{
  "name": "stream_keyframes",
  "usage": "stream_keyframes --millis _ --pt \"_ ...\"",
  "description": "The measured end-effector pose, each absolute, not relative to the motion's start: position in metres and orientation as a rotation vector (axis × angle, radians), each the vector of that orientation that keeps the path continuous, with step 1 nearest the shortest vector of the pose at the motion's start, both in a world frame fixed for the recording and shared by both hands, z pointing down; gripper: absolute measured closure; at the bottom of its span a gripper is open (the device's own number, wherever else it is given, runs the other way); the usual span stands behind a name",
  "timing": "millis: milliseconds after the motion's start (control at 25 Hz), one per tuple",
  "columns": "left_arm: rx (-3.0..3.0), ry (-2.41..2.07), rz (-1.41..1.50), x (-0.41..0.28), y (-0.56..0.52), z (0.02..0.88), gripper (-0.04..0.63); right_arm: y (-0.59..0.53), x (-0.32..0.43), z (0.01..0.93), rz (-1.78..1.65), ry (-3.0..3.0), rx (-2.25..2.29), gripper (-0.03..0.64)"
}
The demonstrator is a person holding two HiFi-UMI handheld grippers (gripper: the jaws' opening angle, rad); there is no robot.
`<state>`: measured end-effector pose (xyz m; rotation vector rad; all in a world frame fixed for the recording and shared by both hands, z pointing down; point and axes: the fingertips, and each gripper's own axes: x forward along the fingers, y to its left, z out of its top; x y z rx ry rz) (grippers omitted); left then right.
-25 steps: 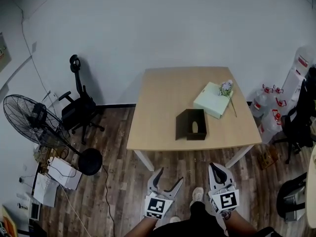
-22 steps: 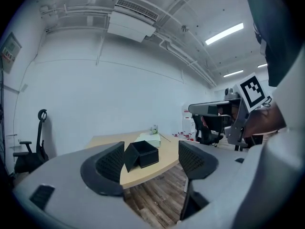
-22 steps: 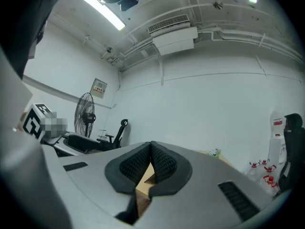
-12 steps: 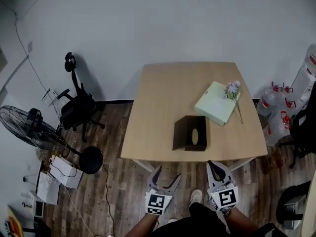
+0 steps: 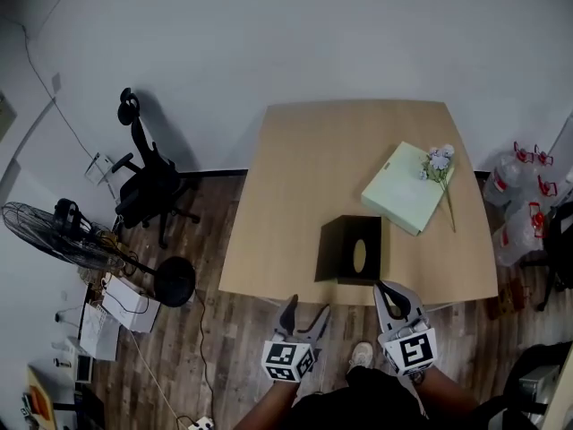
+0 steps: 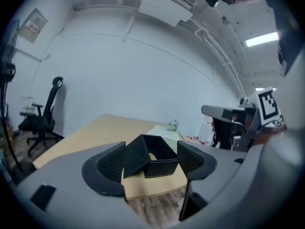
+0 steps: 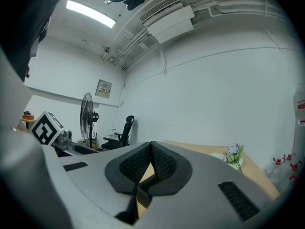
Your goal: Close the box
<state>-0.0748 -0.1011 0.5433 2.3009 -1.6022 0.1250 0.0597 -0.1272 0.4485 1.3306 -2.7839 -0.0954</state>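
A black box (image 5: pixel 358 251) stands open near the front edge of the wooden table (image 5: pixel 304 168), its lid flap (image 5: pixel 329 251) tipped up on the left side. In the left gripper view the black box (image 6: pixel 159 157) shows straight ahead, beyond the jaws and apart from them. My left gripper (image 5: pixel 306 308) hovers just short of the table's front edge; its jaws are wide and closing, with nothing between them. My right gripper (image 5: pixel 387 290) is shut on nothing, level with the table edge, right of the box. The pads (image 7: pixel 143 162) meet in the right gripper view.
A pale green flat box (image 5: pixel 407 200) with a flower sprig (image 5: pixel 440 163) lies at the table's right. An office chair (image 5: pixel 148 186) and a floor fan (image 5: pixel 54 231) stand to the left, water bottles (image 5: pixel 519 206) to the right. Wood floor lies below the grippers.
The head camera and both grippers have come forward to the table's front edge. The left jaws have narrowed slightly. The box and its lid have not moved.
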Motion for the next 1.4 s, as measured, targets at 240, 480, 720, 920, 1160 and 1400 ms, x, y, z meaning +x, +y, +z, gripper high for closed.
stream_keyframes --millis 240,480,720,920,1160,1400 --pt "2.045 -1.553 -0.11 -0.094 -0.117 0.567 0.267 -0.15 0.061 0.457 -0.08 -2.789 1.274 0.604" --pt "1.78 -1.378 -0.446 -0.109 -0.134 0.586 0.268 -0.166 0.053 0.461 -0.072 -2.781 1.265 0.604" --pt "1.538 -1.188 -0.677 -0.113 -0.152 0.61 0.27 -0.174 0.045 0.47 -0.041 -2.734 1.295 0.604" --pt "1.247 -1.007 -0.836 -0.106 -0.157 0.645 0.269 -0.178 0.04 0.474 -0.036 -2.7 1.314 0.604" --pt "1.138 -0.956 -0.859 -0.098 -0.163 0.674 0.267 -0.182 0.041 0.474 -0.039 -2.677 1.331 0.604" --pt "1.122 -0.912 -0.843 -0.094 -0.178 0.689 0.272 -0.182 0.043 0.481 -0.021 -2.648 1.345 0.604"
